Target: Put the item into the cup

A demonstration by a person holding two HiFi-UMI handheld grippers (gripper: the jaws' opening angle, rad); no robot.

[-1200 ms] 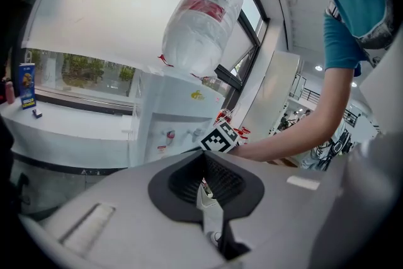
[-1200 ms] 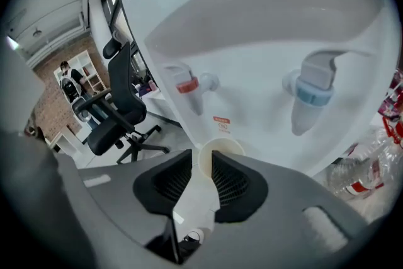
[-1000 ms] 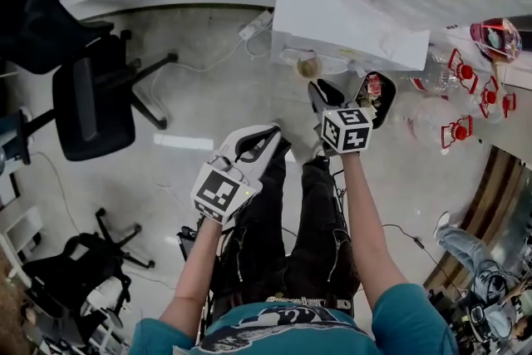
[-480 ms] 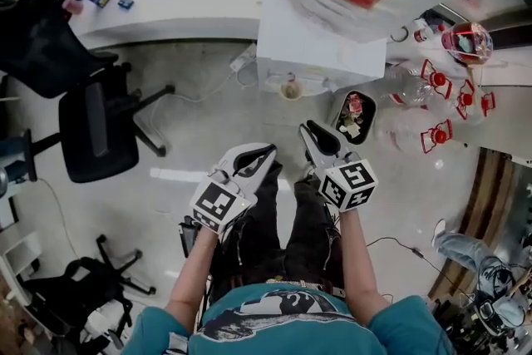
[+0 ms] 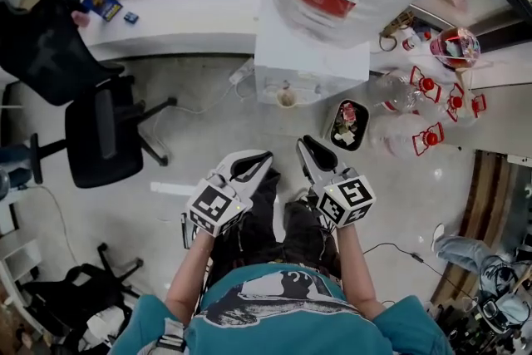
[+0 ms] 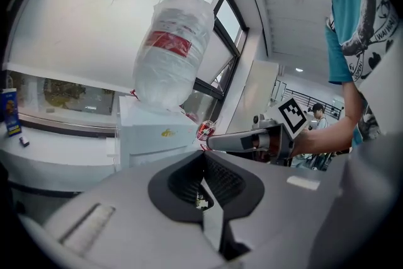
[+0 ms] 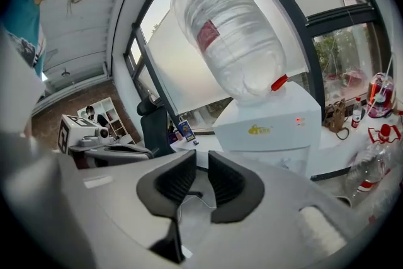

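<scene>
My left gripper (image 6: 203, 157) is closed on nothing. My right gripper (image 7: 202, 159) is empty, its jaws narrowly apart and just closing. A cup (image 5: 287, 98) sits under the dispenser (image 5: 309, 62). I cannot pick out the item, so the task looks unstarted.

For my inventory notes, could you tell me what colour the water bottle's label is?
The label is red, clearest in the left gripper view.

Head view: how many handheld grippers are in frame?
2. The left gripper is at lower centre, left of the right gripper; both are held over the person's legs. The right's jaws have just been closing, nothing between them. None seems hidden.
</scene>
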